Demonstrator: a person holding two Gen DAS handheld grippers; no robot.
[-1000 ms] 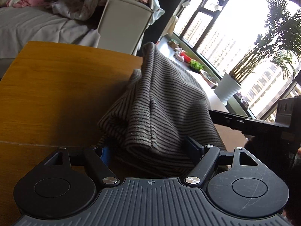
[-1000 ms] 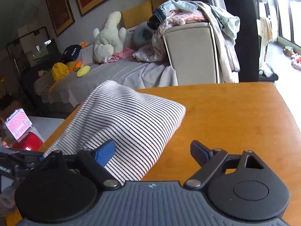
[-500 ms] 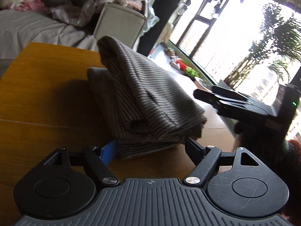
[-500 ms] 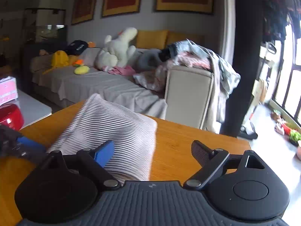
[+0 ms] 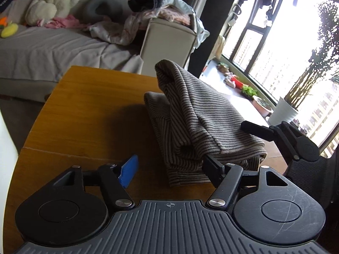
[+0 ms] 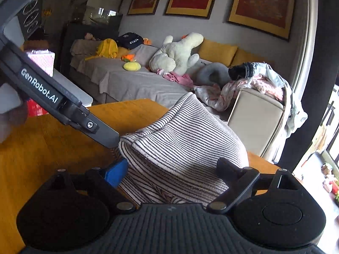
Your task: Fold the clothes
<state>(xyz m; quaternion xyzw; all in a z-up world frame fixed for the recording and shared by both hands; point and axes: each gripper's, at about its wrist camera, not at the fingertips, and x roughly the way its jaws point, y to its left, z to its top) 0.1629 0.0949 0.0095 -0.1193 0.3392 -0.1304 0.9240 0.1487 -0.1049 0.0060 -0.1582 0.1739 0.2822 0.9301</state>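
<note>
We see the striped garment [image 5: 197, 120] folded in a bundle on the bench [image 5: 89, 114]. Our left tool [image 5: 169, 167], spread apart, sits just left of its near end; our right tool [image 6: 171, 171], also apart, straddles the bundle lengthwise and is nearer.

You have one striped knit garment [image 5: 201, 122], pale with thin dark stripes, folded into a thick bundle on the wooden table [image 5: 84, 116]. Its lower layers lie flat on the tabletop, while the top layer humps up into a rounded peak at the far end
</note>
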